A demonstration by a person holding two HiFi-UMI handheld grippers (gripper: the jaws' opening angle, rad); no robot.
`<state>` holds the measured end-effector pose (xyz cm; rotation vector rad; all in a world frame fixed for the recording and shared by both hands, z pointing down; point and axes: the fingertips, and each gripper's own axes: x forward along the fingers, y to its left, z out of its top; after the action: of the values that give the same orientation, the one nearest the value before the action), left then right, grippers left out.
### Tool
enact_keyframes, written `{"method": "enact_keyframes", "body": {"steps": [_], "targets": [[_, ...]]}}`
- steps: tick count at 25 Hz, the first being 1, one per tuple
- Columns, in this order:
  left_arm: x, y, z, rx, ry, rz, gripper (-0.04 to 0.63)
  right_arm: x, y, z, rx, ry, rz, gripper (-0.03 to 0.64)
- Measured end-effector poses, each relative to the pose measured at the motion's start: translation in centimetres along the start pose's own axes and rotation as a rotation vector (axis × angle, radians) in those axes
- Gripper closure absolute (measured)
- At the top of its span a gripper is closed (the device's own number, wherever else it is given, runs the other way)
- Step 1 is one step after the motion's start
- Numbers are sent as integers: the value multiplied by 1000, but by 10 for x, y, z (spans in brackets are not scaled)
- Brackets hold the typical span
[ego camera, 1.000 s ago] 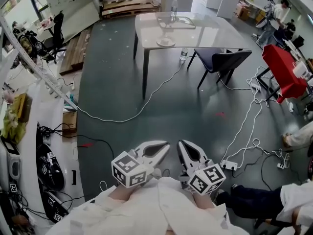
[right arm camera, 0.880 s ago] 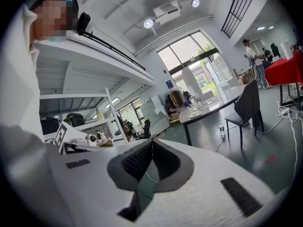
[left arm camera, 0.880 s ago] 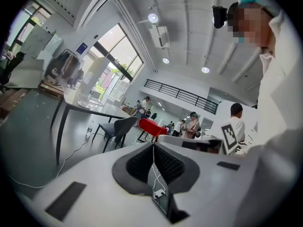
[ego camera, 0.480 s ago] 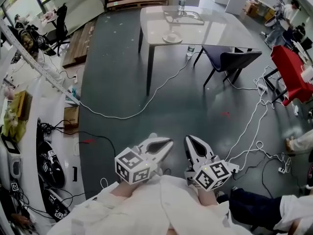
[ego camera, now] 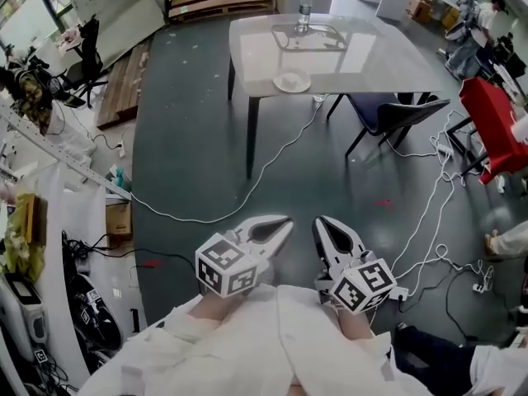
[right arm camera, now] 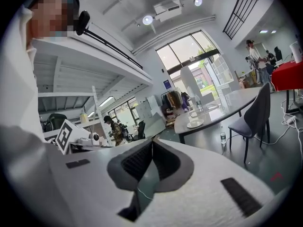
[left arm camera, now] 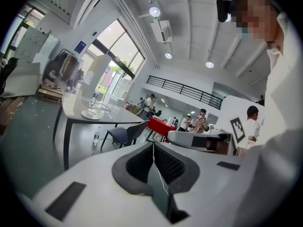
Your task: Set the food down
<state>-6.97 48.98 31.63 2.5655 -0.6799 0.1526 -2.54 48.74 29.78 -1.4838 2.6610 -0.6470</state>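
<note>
Both tools were held low over white sleeves, side by side and apart, pointing across the dark floor [ego camera: 198, 163] toward the tabletop [ego camera: 371, 56]. The left tool [ego camera: 285, 221] was seen with its jaws pressed fully together and nothing between them, and the right tool [ego camera: 323, 223] was likewise closed up tight and empty. On each tool one cube with square markers was carried, two in all: the left cube [ego camera: 227, 269] and the right cube [ego camera: 365, 285].

No food was gripped by either tool. One white plate [ego camera: 291, 82], round and shallow, was seen on the tabletop close to its near edge, well apart from both tools; whether any food lay on it could not be told at that distance. The plate appeared pale against the glossy grey surface.

Two bottles were counted: one clear bottle [ego camera: 305, 5] stood upright near the far edge of the tabletop, and a second bottle [left arm camera: 96, 137] stood on the floor under the tabletop. One dark chair [ego camera: 396, 110] was placed at the tabletop's right side. One white cable [ego camera: 247, 192] was trailed in a loop across the floor between the tabletop and the tools. One red-covered table [ego camera: 491, 122] was seen at the far right.
</note>
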Motion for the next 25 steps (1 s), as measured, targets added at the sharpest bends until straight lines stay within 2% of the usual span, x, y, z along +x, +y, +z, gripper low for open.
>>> {"method": "enact_keyframes", "body": {"steps": [3,8,18,25], "targets": [[13,30,22,33,16,-38,575,36,-13,15,-12,-17,-16,614],[30,69,44,31,36,-101,575,85,-26,28,-14,-23,-39,614],[58,129,59,-10,60,-73,575,134,-63,37,7,11,-67,614],[95,164,74,-32,59,-56,575,174,-99,49,5,32,-41,614]]}}
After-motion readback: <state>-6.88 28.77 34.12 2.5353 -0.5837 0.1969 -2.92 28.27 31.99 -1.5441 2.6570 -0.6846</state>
